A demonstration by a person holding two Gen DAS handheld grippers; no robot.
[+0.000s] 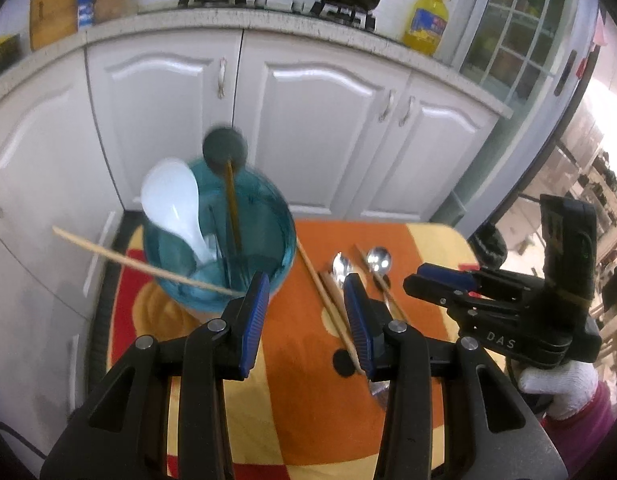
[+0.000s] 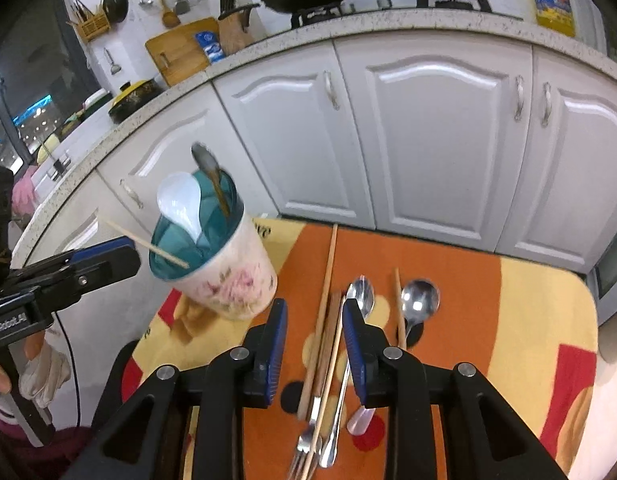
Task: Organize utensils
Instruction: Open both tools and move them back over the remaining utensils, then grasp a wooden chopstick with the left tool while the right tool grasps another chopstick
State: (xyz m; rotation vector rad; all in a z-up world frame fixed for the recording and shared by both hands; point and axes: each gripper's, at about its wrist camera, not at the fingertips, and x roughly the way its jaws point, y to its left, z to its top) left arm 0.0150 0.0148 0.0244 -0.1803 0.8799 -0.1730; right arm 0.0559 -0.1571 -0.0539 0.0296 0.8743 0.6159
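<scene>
Blue-padded left gripper [image 1: 304,312] fills the lower frame, jaws wide, holding nothing. Its right finger hides part of the chopsticks [image 1: 328,300] on the orange mat [image 1: 300,380]. Centre-left, the blurred floral cup [image 2: 228,280] holds a white spoon [image 2: 180,204]. Right gripper [image 2: 314,344] hangs partly open over the cutlery, empty; fork [image 2: 302,452] cut off below.

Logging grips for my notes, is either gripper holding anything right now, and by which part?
Nothing is held: left gripper and right gripper are both open and empty.
</scene>
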